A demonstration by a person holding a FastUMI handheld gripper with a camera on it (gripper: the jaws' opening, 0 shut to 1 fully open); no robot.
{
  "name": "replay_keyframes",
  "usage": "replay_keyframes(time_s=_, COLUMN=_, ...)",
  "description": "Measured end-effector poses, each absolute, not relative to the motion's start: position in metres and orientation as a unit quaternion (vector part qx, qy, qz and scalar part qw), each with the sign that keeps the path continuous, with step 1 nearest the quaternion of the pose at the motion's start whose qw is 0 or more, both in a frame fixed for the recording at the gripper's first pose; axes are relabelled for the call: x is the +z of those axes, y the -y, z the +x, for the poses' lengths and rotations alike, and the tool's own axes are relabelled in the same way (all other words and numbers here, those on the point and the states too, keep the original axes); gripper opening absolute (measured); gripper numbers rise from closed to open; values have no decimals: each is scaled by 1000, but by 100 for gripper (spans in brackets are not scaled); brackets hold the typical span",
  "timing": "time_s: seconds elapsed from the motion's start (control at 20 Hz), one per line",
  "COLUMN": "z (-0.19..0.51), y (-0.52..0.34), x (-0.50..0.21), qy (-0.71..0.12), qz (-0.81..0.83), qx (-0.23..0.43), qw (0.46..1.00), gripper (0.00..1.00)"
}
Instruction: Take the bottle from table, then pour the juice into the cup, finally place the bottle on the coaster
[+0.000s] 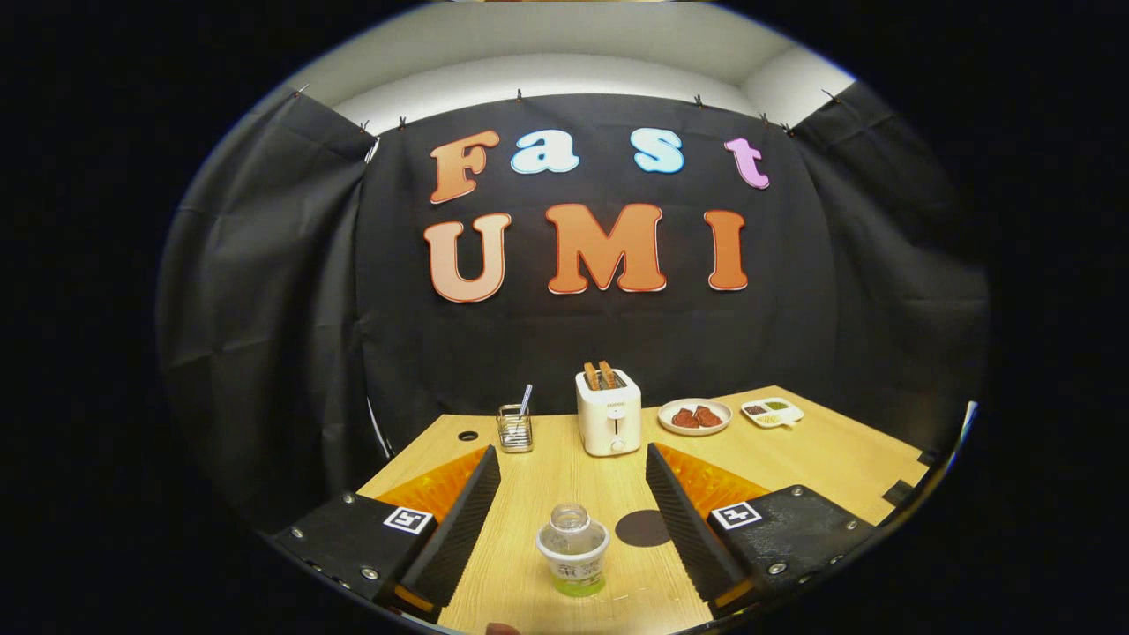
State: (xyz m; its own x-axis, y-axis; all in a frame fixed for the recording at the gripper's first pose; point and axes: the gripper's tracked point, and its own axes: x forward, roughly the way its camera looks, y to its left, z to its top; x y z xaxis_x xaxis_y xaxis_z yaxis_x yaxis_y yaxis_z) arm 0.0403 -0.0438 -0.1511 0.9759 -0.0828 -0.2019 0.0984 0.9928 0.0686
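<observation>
A small clear bottle point(573, 551) with a green label and no cap stands upright on the wooden table point(829, 450). It sits low between my two fingers, nearer their bases than their tips. My gripper point(573, 460) is open wide, and neither finger touches the bottle. A dark round coaster point(642, 527) lies flat on the table just right of the bottle, partly hidden behind the right finger point(684, 516).
Beyond the fingertips stands a white toaster point(609, 413) with two slices in it. Left of it is a small wire holder point(515, 428) with a utensil. To the right are a plate of reddish food point(695, 416) and a white divided dish point(773, 412).
</observation>
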Motion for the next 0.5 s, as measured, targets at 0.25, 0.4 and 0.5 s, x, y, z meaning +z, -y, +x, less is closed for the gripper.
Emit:
replay_keyframes(time_s=0.25, z=49, y=46, x=-187, qy=-126, qz=19, qx=-53, qw=990, gripper=99)
replay_keyframes(time_s=0.4, z=51, y=42, x=-205, qy=-138, qz=12, qx=-53, qw=989, gripper=99)
replay_keyframes(time_s=0.5, z=50, y=41, x=-216, qy=-146, qz=1, qx=-53, qw=988, gripper=99)
